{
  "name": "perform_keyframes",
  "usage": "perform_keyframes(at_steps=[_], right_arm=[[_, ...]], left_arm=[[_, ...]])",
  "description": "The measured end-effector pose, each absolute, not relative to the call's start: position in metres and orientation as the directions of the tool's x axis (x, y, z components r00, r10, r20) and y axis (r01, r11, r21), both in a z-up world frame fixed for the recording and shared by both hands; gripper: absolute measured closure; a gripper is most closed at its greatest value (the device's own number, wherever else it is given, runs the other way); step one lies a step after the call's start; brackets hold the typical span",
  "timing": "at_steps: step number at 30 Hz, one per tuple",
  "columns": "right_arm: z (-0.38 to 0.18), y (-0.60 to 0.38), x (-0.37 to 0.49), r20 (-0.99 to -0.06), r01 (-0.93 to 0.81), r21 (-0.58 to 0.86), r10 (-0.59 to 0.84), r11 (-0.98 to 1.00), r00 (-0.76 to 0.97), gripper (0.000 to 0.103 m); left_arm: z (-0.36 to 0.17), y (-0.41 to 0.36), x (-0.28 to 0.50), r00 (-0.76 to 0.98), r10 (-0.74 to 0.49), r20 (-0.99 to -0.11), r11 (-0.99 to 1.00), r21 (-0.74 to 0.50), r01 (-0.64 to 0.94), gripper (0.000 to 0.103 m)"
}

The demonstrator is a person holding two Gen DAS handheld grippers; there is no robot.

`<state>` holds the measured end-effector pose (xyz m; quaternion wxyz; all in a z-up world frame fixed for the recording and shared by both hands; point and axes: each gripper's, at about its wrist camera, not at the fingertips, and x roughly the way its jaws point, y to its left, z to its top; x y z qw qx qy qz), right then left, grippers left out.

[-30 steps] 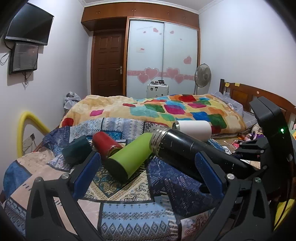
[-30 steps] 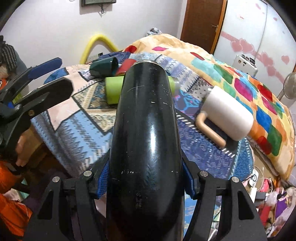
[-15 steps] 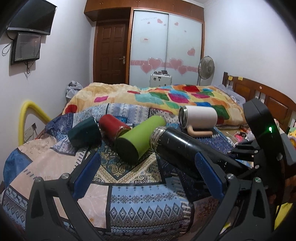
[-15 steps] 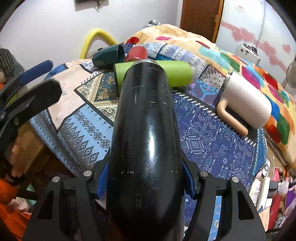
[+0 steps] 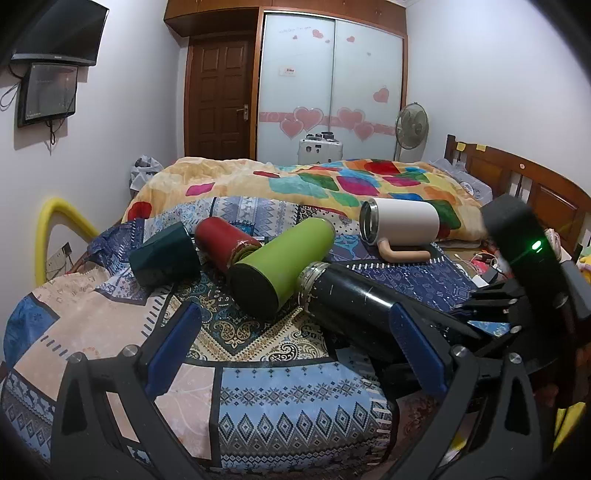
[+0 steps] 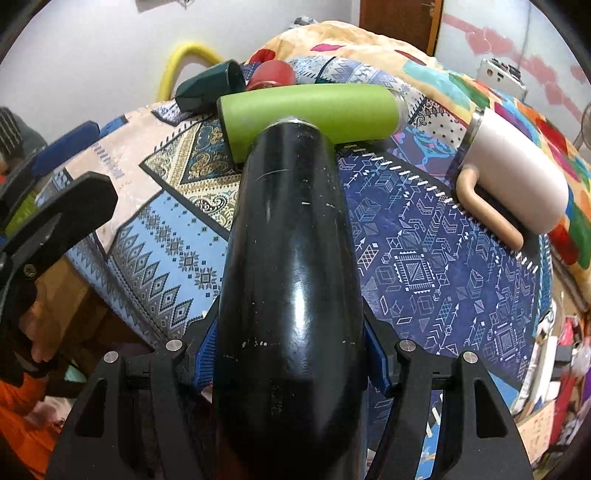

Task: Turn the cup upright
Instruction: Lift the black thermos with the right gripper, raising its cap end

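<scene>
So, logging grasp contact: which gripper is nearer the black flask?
Right. The right gripper is clamped around the black flask; the left gripper sits open beside it, not touching.

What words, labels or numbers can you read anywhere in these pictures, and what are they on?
None can be read.
Wall TV: a small brand mark on its lower edge, too small to read.
Wardrobe door: faint pink script near the top and a small red and white sticker, both blurred.
Patterned cloth: a line of print, too distorted to read.
The cups show no lettering.
</scene>
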<state>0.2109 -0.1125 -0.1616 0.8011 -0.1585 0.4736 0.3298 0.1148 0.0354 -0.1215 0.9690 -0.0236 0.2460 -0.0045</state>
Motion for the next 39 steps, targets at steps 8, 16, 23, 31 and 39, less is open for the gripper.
perform_keyframes(at_steps=[8,16,23,31,39], right_arm=[[-0.121,-0.139,0.196,-0.805,-0.673,0.02,0.411,0.74,0.428,0.035],[-0.126,-0.182,0.223,-0.773,-0.553,-0.092,0.291,0.828,0.564,0.033],[-0.144,-0.196,0.222,-0.795,-0.592,-0.025,0.344,0.805,0.5,0.033],[-0.139,-0.182,0.204,-0.77,-0.65,-0.022,0.402,0.76,0.496,0.033],[-0.146,-0.164,0.189,-0.739,-0.657,-0.029,0.426,0.754,0.522,0.033]], left_arm=[[-0.13,0.039,0.127,0.864,0.005,-0.503,0.999,-0.03,-0.024,0.0],[-0.154,0.026,0.146,0.813,-0.015,-0.582,1.0,-0.021,0.004,0.0],[-0.161,0.014,0.152,0.8,0.002,-0.6,0.999,0.027,0.018,0.0],[-0.157,0.014,0.165,0.795,0.021,-0.606,0.998,0.057,0.018,0.0],[-0.145,0.021,0.169,0.807,0.046,-0.589,0.996,0.084,0.004,0.0]])
